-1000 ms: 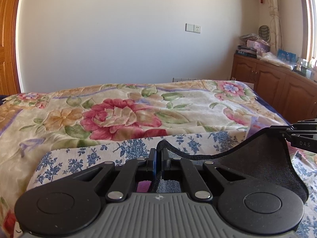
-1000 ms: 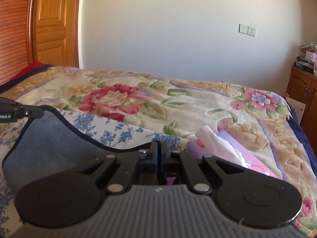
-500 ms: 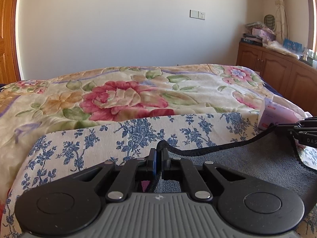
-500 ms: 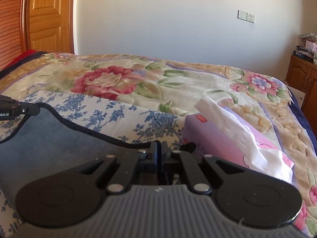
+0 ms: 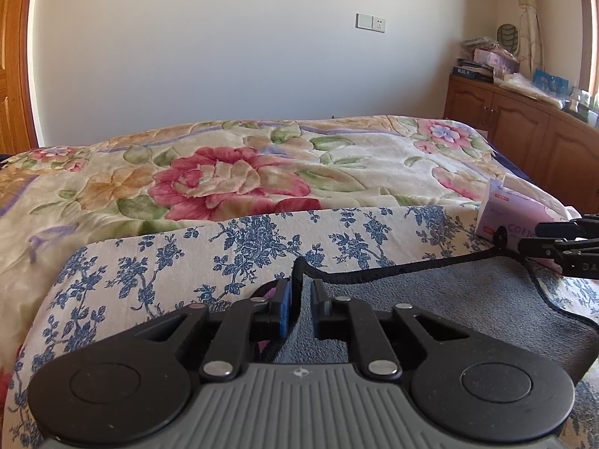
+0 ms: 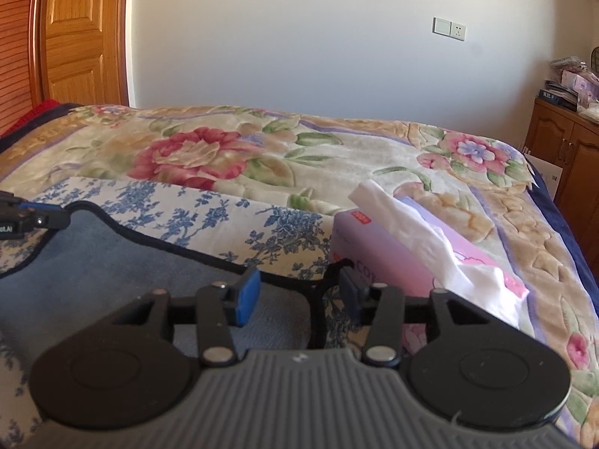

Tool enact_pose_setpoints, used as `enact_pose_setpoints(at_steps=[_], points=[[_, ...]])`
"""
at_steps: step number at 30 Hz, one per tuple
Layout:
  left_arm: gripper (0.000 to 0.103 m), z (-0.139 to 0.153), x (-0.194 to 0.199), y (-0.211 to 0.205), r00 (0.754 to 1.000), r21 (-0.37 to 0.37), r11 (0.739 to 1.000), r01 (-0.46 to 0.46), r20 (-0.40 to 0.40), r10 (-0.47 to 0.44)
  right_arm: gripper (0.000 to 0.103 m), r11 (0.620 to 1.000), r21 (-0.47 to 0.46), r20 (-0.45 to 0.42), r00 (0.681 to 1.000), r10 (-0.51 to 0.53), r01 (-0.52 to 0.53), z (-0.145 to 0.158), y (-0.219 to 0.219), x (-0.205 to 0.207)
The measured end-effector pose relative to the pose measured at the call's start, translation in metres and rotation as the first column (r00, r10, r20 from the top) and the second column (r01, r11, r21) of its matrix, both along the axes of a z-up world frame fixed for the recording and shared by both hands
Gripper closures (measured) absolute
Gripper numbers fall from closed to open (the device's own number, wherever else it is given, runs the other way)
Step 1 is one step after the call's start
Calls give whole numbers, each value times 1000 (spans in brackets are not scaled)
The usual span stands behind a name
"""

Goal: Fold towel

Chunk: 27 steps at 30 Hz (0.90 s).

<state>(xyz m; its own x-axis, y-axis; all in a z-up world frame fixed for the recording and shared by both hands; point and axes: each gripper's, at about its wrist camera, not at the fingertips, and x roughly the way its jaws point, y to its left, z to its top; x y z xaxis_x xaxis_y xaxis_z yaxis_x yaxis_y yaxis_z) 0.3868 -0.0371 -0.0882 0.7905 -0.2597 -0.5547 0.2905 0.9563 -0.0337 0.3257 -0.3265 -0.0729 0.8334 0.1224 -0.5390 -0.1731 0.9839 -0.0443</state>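
Bed [image 5: 262,157] under floral blanket; blue-print sheet [image 5: 232,247] on top, carrying grey towel [image 5: 449,299], probably tissue box [image 6: 378,262].

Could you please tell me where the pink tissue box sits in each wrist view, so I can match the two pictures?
Left wrist: the pink cardboard tissue box sits at the far right edge, behind the right hand-held gripper.
Right wrist: it sits right of centre, just beyond the gripper's right finger.
Shared landmark: the white wall socket plate above the bed.

One towel [image 5: 430,299], one tissue box [image 6: 393,258]
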Motion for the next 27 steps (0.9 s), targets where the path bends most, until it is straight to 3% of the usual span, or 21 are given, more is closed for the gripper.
enact_pose_setpoints(at_steps=[2,6,8,11,14,19,27], points=[[72,5,-6,-1,1000,8,1000,-8,3,8,50,1000,4,-1,1000,-1,1,4,0,-8],[59,18,-20,-5,1000,18,1000,-16,17,16,44,1000,14,-5,1000,-7,7,11,3,-25],[46,25,-28,-7,999,26,999,-29,29,28,38,1000,20,-8,1000,-11,11,14,5,-33],[38,34,-39,-7,998,21,999,-44,48,43,35,1000,17,-8,1000,-6,6,18,8,-44],[31,41,-49,-7,997,18,998,-54,49,53,24,1000,18,-9,1000,-4,4,23,12,-54],[23,50,-66,-6,995,22,997,-80,54,78,14,1000,25,-1,1000,-5,5,31,18,-73],[13,62,-95,-7,995,30,996,-83,59,81,12,999,39,1,1000,-16,16,41,19,-99]])
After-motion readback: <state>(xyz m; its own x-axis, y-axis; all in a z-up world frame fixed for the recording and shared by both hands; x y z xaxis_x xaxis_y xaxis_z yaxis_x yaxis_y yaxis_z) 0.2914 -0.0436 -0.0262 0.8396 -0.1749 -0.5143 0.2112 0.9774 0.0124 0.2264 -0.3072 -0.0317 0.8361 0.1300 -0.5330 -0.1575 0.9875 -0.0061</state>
